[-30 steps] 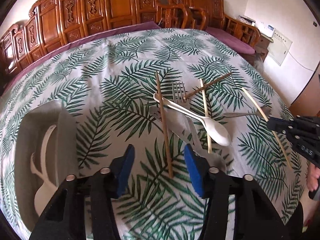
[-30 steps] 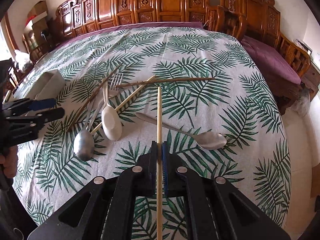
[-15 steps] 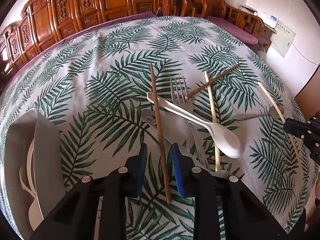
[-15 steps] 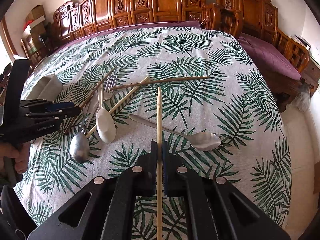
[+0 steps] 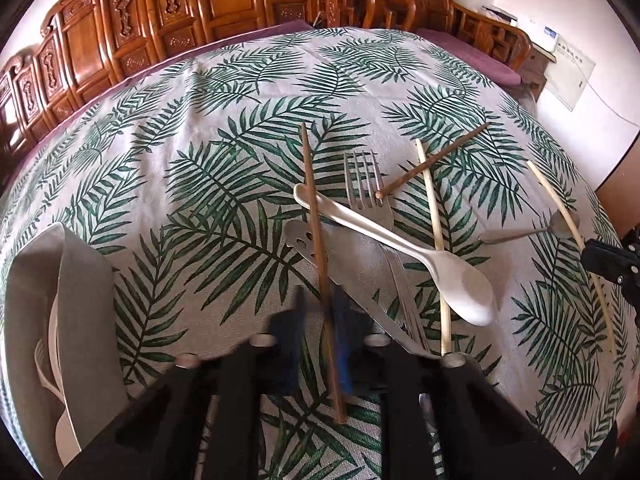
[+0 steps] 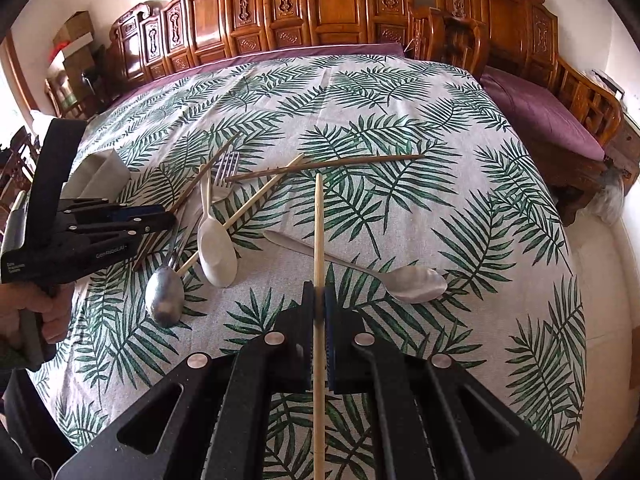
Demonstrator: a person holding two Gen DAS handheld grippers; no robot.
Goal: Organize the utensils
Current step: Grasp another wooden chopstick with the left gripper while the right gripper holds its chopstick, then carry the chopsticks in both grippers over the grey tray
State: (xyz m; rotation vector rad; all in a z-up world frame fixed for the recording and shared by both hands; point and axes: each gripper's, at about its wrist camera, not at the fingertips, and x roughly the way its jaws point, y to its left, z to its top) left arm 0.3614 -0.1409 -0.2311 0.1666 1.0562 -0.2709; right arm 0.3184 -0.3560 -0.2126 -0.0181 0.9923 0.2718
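Grey organizer (left view shows inside), metal spoon right view only

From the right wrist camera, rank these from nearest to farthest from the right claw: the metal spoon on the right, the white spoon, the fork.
1. Metal spoon: just right of the right claw, its handle crossing under the held light chopstick.
2. White spoon: left of the claw.
3. Fork: far left, past the white spoon.
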